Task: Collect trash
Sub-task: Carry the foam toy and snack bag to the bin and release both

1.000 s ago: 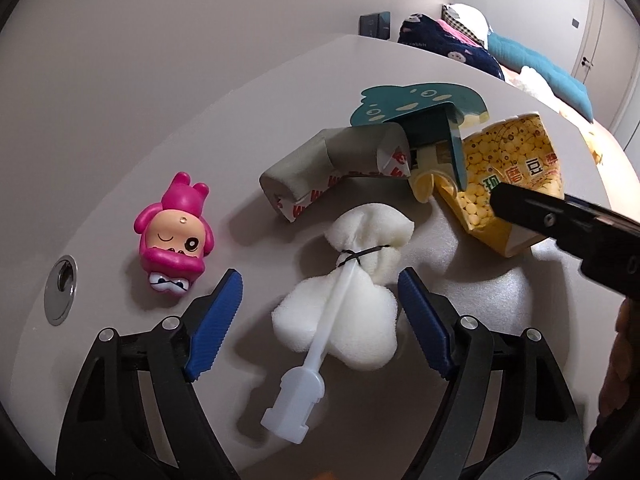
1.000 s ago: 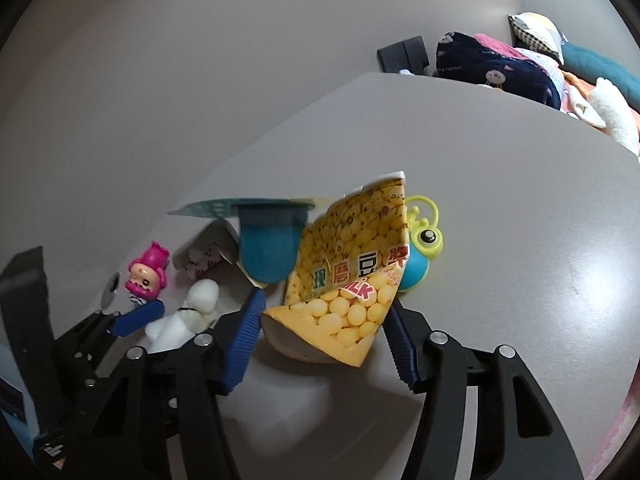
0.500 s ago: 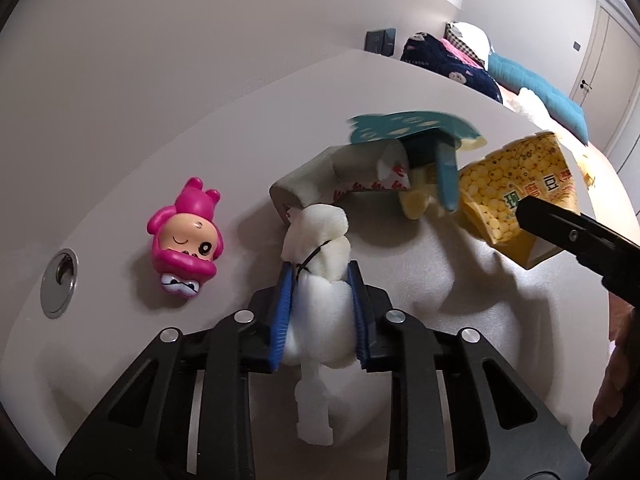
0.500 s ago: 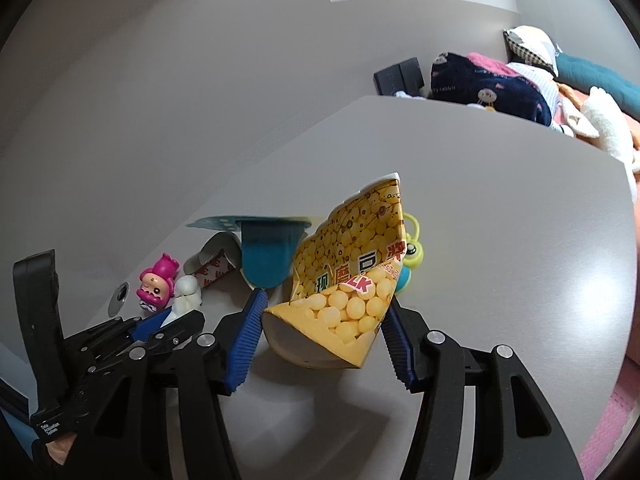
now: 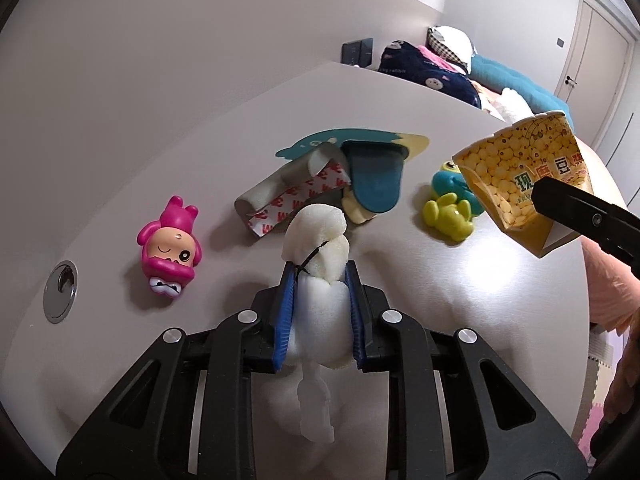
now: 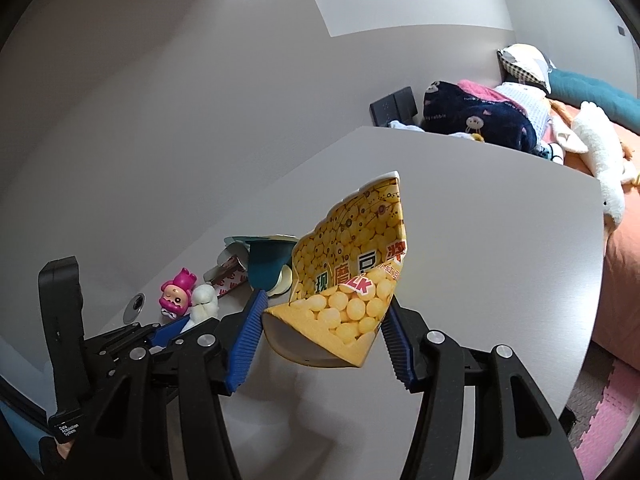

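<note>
Foam (image 5: 320,280) is sitting squeezed in the left tongs (image 5: 319,320), its long axis running along them. Right tongs (image 6: 320,330) are gripping the flattened cup (image 6: 352,280) half-open, both clear of the counter (image 6: 500,240).

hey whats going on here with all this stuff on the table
A person is clearing trash off a grey table with two handheld grippers. The left gripper has just closed on a white foam wad tied with a black band. The right gripper holds a crushed yellow paper cup clear of the table. A pink toy figure, a green and blue frog toy and a teal cup lie on the table.
</note>
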The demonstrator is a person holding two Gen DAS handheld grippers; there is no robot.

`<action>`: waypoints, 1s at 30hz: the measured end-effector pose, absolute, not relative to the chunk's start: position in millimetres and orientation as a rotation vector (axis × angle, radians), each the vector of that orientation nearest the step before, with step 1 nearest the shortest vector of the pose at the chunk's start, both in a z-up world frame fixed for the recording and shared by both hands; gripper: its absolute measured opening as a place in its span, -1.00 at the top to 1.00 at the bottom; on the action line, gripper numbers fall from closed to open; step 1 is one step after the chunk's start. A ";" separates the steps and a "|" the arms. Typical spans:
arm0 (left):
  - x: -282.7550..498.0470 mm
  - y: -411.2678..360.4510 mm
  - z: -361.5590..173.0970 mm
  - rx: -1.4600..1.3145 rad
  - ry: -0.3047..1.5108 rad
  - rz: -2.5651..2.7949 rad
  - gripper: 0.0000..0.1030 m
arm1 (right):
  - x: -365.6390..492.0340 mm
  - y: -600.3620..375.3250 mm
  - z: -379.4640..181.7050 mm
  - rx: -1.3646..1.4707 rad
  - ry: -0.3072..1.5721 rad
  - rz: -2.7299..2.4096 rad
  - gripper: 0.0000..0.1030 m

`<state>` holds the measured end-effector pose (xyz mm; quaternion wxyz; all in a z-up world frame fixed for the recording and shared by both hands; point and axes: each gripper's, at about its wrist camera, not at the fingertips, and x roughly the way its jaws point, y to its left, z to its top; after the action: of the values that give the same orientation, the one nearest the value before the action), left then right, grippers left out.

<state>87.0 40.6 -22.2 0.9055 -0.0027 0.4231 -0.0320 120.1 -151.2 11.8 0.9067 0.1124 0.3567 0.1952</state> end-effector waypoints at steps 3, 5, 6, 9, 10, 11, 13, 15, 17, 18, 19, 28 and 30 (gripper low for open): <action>85.0 38.6 -18.0 -0.009 0.868 -0.070 0.54 | 115.2 -154.5 15.5 0.229 0.729 0.404 -0.12; 83.1 37.1 -15.0 -0.017 0.862 -0.073 0.54 | 111.6 -156.7 17.5 0.230 0.725 0.406 -0.12; 81.5 36.8 -12.8 -0.023 0.859 -0.074 0.54 | 109.9 -158.4 18.7 0.230 0.722 0.404 -0.12; 78.4 33.0 -8.6 -0.032 0.853 -0.075 0.54 | 106.2 -164.0 21.7 0.234 0.717 0.400 -0.12; 78.2 31.1 -8.0 -0.032 0.853 -0.075 0.54 | 106.0 -165.4 22.6 0.235 0.715 0.399 -0.12; 77.2 29.3 -7.1 -0.033 0.852 -0.075 0.54 | 105.2 -167.0 23.5 0.237 0.714 0.397 -0.12; 75.5 26.2 -4.7 -0.038 0.849 -0.075 0.54 | 102.7 -170.0 25.8 0.238 0.709 0.397 -0.12; 72.7 23.2 -2.6 -0.044 0.846 -0.075 0.54 | 99.7 -173.4 27.9 0.238 0.706 0.397 -0.12; 71.1 18.2 -1.3 -0.044 0.846 -0.074 0.54 | 96.3 -176.3 30.0 0.238 0.701 0.398 -0.12; 70.7 17.6 -1.1 -0.043 0.846 -0.075 0.54 | 94.0 -178.6 31.4 0.239 0.697 0.397 -0.12; 70.1 16.3 -0.8 -0.043 0.847 -0.076 0.54 | 92.3 -180.4 32.4 0.240 0.695 0.397 -0.12; 58.4 -9.0 6.1 -0.029 0.838 -0.098 0.54 | 77.4 -196.0 41.3 0.242 0.677 0.388 -0.12; 56.7 -14.5 7.9 -0.022 0.833 -0.099 0.54 | 73.1 -200.2 43.5 0.242 0.669 0.382 -0.12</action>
<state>56.7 -14.5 7.9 0.9132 -0.0105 0.4046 -0.0482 73.1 -200.2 43.5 0.9196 0.1179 0.3254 0.1860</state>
